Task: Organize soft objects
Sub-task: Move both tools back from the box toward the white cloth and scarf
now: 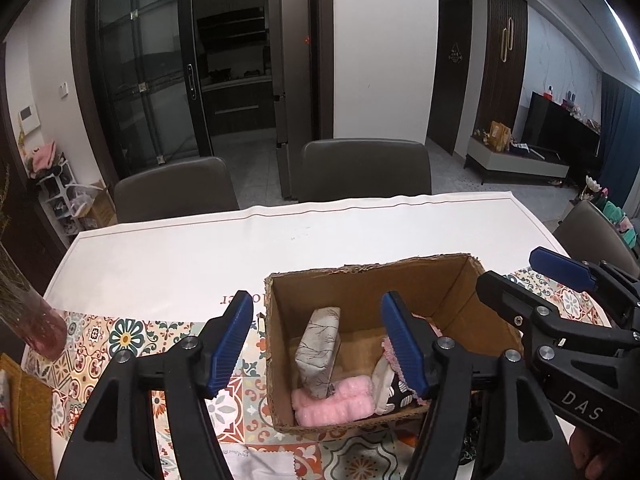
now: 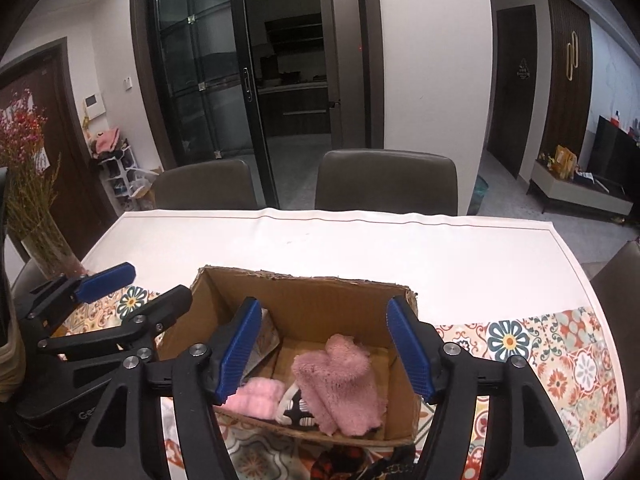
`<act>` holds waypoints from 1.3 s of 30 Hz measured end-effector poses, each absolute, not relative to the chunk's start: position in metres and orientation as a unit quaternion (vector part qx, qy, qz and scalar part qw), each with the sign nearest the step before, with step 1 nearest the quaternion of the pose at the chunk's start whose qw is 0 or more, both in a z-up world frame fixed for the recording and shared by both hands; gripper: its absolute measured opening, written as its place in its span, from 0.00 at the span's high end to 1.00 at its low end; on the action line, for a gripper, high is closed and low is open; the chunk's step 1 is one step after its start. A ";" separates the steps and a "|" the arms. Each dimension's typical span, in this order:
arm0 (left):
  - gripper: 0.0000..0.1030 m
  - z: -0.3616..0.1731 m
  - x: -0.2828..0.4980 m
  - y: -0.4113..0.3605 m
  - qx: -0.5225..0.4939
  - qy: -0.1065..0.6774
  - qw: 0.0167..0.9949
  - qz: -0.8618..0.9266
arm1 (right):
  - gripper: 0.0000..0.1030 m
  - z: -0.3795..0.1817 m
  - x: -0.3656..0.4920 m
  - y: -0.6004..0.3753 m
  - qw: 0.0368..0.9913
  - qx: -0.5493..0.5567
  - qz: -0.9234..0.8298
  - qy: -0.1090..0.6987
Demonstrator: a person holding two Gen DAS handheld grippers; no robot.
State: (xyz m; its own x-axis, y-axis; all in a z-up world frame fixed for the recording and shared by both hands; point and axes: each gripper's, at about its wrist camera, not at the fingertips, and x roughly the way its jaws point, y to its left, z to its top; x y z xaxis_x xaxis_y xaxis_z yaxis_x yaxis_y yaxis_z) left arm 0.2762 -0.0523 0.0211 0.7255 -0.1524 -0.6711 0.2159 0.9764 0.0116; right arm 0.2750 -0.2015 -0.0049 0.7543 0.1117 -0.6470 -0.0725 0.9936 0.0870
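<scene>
On the table [image 1: 168, 256], over a white cloth with a patterned tile runner [image 1: 120, 340] at its near edge, stands an open cardboard box [image 1: 448, 292].

Far left, at 9 o'clock in the left wrist view, a vase of dried stems [image 1: 40, 324] rests on the runner.

Left gripper [image 1: 320, 344]: released, blue pads spread wide, holding nothing. Its left finger hangs over the runner outside the box; its right finger hangs over the box interior.

Box contents, left to right: a grey patterned pouch [image 1: 320, 350] leaning upright against the left wall; a light pink fluffy roll [image 1: 332, 404] lying at the near wall, touching the pouch base; a black-and-white patterned item [image 2: 298, 406], partly hidden; a dusty pink fuzzy cloth [image 2: 340, 384] heaped at the 5 o'clock corner.

Right gripper [image 2: 320, 348]: released, jaws wide apart, empty, poised above the box with the fuzzy cloth between and below its fingers, not touching.

Two chairs [image 1: 366, 170] stand at 12 o'clock behind the table.
</scene>
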 end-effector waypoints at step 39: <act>0.13 0.097 0.151 -0.034 0.060 0.278 0.956 -0.073 | 0.23 0.082 0.142 -0.211 0.964 0.025 0.018 0.263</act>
